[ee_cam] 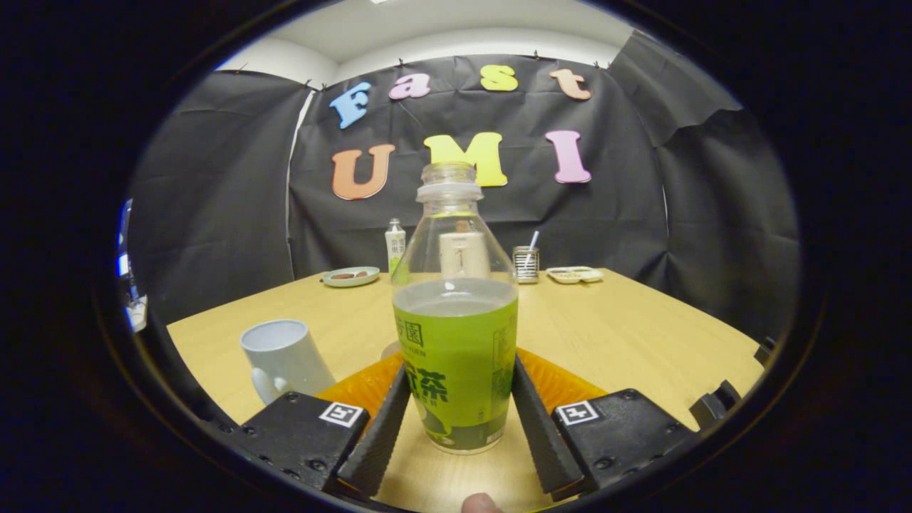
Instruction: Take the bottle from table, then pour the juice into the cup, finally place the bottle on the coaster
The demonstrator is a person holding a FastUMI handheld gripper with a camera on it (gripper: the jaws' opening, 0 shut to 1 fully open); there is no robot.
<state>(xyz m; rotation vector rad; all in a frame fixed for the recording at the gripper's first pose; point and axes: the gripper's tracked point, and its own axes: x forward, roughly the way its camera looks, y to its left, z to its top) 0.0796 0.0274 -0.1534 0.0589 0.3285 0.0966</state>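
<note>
One landmark for these notes: the green tea bottle, upright on the wooden table, between the two fingers of the gripper.

Left of the bottle: white mug, mouth up, handle turned toward the gripper, well apart from the bottle. It looks empty, though the inside is only partly seen.

Behind and left of the bottle, far across the table: a small plate with something dark on it, and a small white bottle.

At the bottle itself: clear plastic, cap off, neck open. Green label wraps the lower body; liquid stands about level with the label's top edge, so roughly half full. Judgement: moderate weight, thin wall likely to give under a hard squeeze, smooth label possibly slick. Best hold is on the labelled lower body, below the liquid line. With the neck open, any tilt before reaching the mug could spill.

Claw: spread, one finger close along each side of the label. Whether the pads already touch, I cannot tell; no squeeze shows in the wall.

Behind the bottle, touching or just beyond its base: orange ribbed coaster.

Behind and right, far side: small jar with a straw, then a shallow tray.
</note>
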